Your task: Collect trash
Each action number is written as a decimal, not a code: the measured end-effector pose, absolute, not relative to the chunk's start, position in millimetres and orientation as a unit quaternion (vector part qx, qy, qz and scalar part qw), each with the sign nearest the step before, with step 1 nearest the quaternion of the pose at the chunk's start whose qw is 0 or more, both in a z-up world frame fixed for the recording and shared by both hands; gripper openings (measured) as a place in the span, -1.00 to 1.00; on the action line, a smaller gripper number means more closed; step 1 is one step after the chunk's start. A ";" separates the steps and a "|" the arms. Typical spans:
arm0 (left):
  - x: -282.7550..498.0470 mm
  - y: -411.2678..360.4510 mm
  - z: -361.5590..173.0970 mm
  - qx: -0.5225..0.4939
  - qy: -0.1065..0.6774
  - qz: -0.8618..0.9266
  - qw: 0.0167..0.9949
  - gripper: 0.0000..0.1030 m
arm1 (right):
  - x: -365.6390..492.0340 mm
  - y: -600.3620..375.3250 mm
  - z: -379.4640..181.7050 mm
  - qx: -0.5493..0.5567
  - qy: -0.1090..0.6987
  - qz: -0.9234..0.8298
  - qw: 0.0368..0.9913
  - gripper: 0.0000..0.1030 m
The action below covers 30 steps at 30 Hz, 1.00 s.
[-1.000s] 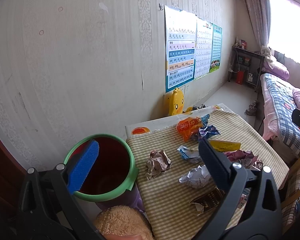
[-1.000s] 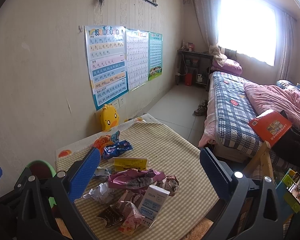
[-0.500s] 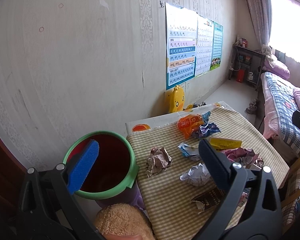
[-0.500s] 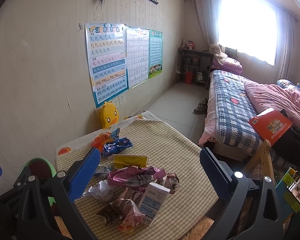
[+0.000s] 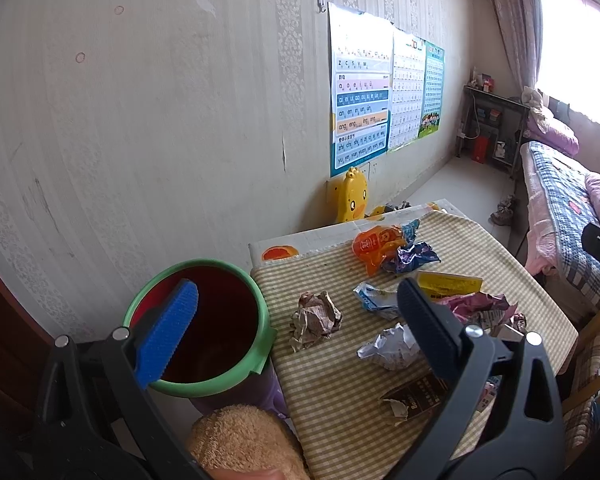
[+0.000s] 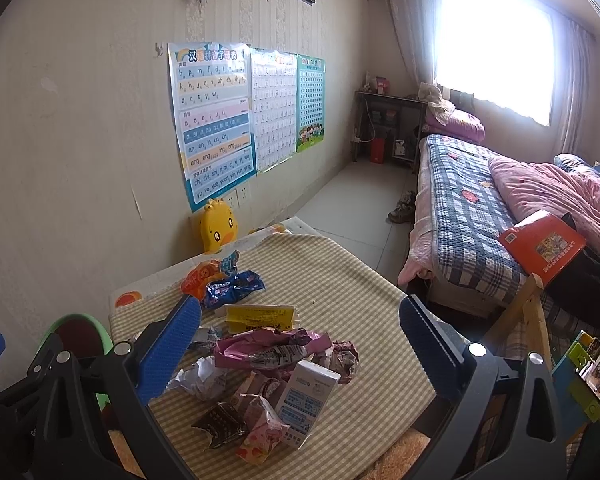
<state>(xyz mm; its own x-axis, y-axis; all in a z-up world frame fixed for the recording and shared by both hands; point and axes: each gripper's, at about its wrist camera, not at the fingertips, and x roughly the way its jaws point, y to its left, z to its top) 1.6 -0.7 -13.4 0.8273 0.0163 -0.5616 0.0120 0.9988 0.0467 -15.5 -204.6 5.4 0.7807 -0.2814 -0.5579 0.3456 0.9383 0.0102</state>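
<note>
Bedroom, checked tablecloth [image 6: 340, 280] strewn with wrappers | left gripper [image 5: 296, 316] and right gripper [image 6: 300, 332] both spread, empty | pinch crumpled paper ball [image 5: 315, 319] first, nearest green bin [image 5: 198, 384]

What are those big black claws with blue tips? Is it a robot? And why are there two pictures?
No robot: a person holds two grabber tools, each with a camera looking along its fingers. One picture is from the left gripper, the other from the right gripper. Both are open and hold nothing. Below lies a table with a checked cloth covered in trash: a crumpled paper ball, an orange wrapper, a yellow packet, a white box. Beside the table stands a green-rimmed bin, where the trash should go.
</note>
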 end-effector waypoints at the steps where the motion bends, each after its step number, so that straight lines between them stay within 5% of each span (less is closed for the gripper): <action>1: 1.8 -1.0 -13.3 0.024 0.294 0.001 0.956 0.90 | -15.3 -204.7 5.3 0.056 0.287 -0.166 0.942 0.85; 14: 7.7 1.0 -25.2 0.022 0.294 -0.008 0.955 0.90 | -12.4 -211.2 -2.2 0.048 0.294 -0.176 0.938 0.85; 30: 14.7 -88.2 -154.7 0.184 0.422 -0.228 0.858 0.86 | -24.1 -278.3 -84.8 0.133 0.404 -0.142 0.894 0.85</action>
<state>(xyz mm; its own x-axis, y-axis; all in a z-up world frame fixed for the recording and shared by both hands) 14.7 -88.2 -154.7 0.5409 -0.2359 -0.8073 0.5457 0.8289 0.1234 -24.1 -278.3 -84.8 0.6337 -0.1471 -0.7595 0.3619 0.9241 0.1230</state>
